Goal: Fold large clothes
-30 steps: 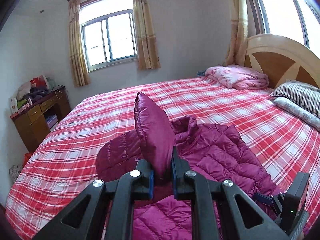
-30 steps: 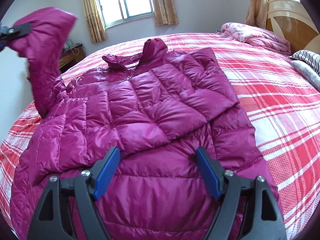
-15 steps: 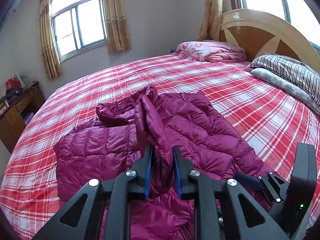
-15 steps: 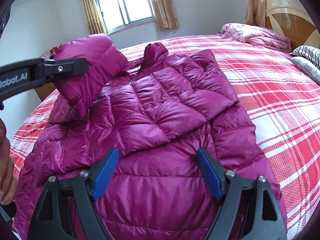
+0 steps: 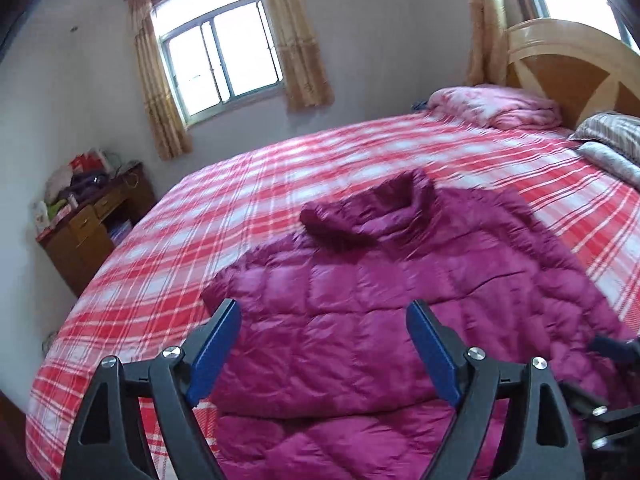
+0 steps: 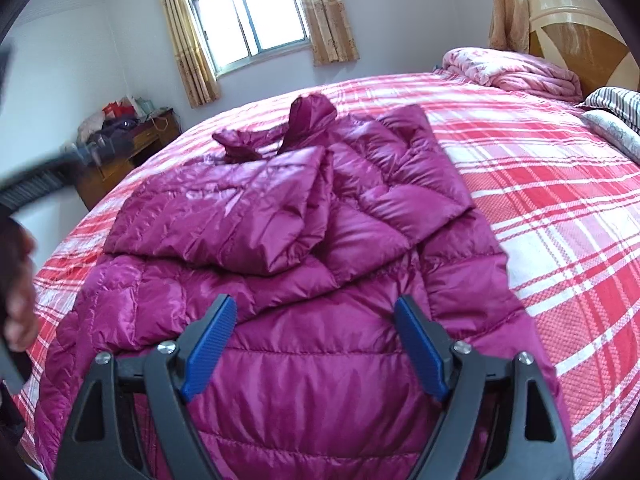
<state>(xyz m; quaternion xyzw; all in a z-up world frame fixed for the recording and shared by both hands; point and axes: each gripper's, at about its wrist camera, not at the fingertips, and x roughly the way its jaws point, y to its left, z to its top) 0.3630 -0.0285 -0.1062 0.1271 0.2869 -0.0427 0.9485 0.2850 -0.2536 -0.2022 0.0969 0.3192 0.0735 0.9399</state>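
One bed (image 6: pixel 540 184) under a red-and-white plaid cover filled both views, its near edge cut off below the frames. One magenta jacket (image 6: pixel 304 368) lay on the near part of the bed, both sleeves folded in over its chest and the collar toward the window (image 6: pixel 248 12); its hem was hidden behind the grippers. At the head of the bed stood a wooden headboard (image 5: pixel 568 76), partly cut off, with one folded pink quilt (image 6: pixel 516 68) and two pillows (image 6: pixel 616 120) running out of frame. Left of the bed, one cluttered cabinet (image 5: pixel 92 224) was too small to read. The left gripper (image 5: pixel 323 348) had just been opening and hung released above the jacket, nothing between its jaws; its view was blurred. The right gripper (image 6: pixel 314 346) also stood wide, gripping nothing. One hand (image 6: pixel 18 292) showed blurred left of the jacket.
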